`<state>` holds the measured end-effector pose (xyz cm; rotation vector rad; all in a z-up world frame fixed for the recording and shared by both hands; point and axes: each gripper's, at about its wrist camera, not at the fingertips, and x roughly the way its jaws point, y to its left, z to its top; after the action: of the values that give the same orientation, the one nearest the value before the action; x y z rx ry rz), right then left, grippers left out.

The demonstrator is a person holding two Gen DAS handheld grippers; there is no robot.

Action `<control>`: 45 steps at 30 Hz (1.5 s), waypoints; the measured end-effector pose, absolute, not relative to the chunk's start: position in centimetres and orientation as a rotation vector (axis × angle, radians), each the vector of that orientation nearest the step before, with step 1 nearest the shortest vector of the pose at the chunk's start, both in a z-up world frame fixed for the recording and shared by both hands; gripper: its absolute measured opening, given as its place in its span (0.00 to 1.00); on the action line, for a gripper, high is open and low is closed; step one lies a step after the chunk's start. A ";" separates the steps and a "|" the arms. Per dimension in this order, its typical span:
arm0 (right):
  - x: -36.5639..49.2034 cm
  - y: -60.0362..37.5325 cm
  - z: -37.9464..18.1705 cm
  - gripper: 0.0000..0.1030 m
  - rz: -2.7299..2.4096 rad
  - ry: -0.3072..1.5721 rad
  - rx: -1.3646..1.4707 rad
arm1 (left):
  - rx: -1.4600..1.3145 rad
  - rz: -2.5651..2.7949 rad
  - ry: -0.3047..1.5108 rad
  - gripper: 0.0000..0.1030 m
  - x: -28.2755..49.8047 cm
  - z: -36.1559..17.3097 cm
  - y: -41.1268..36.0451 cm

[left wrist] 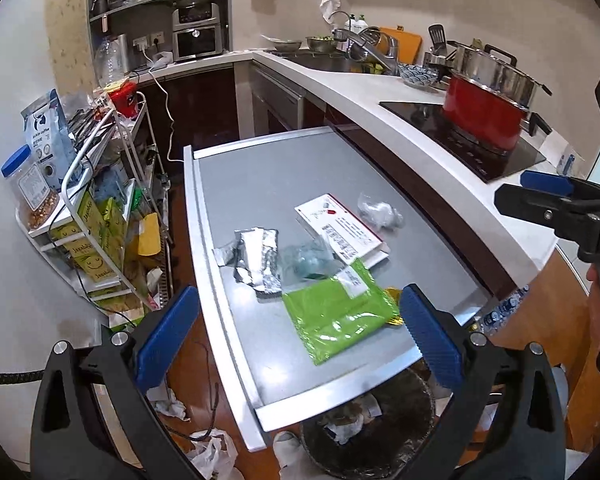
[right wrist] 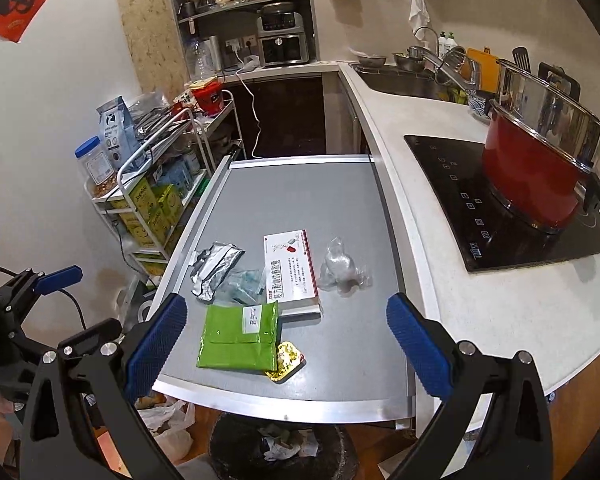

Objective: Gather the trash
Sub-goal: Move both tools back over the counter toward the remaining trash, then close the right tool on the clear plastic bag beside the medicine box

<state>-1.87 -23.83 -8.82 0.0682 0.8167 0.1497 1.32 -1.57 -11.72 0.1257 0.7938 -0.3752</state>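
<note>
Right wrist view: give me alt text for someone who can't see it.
The open right gripper hovers over a grey table strewn with a green pouch, foil wrapper, medicine box and crumpled clear plastic; a trash bin sits below.

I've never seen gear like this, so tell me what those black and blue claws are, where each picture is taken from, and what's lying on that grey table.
They are two hand-held grippers, one per hand, each with a fisheye camera looking along its jaws. One picture is from the left gripper, the other from the right gripper. Both stand open and hold nothing. On the grey table lie a green pouch, a gold foil wrapper partly under it, a crumpled silver wrapper, a white medicine box and clear crumpled plastic. A dark trash bin sits below the table's near edge.
</note>
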 end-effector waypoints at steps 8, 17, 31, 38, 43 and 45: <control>2.0 -23.7 -9.9 0.96 0.166 0.893 0.033 | 0.252 -0.469 0.854 0.98 3.5 -14.6 -2.9; 8.6 -22.9 -14.6 0.96 0.279 1.085 -0.009 | 0.472 -0.792 0.992 0.98 6.6 -19.2 -6.3; 16.8 -23.1 -22.2 0.92 0.231 1.280 -0.106 | 0.839 -0.998 0.925 0.98 8.3 -23.8 -10.6; 17.9 -23.9 -24.1 0.73 0.226 1.348 -0.077 | 0.866 -1.078 0.938 0.98 9.0 -24.5 -10.7; 18.3 -24.4 -24.2 0.71 0.212 1.349 -0.036 | 0.868 -1.114 0.954 0.98 9.2 -25.2 -11.3; 18.2 -24.5 -23.7 0.72 0.203 1.334 -0.030 | 0.869 -1.121 0.945 0.98 9.3 -24.9 -11.1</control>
<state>18.22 -24.48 -23.65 -0.0295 1.3342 0.2034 9.29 -11.11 -24.93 0.8693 0.9450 -1.1206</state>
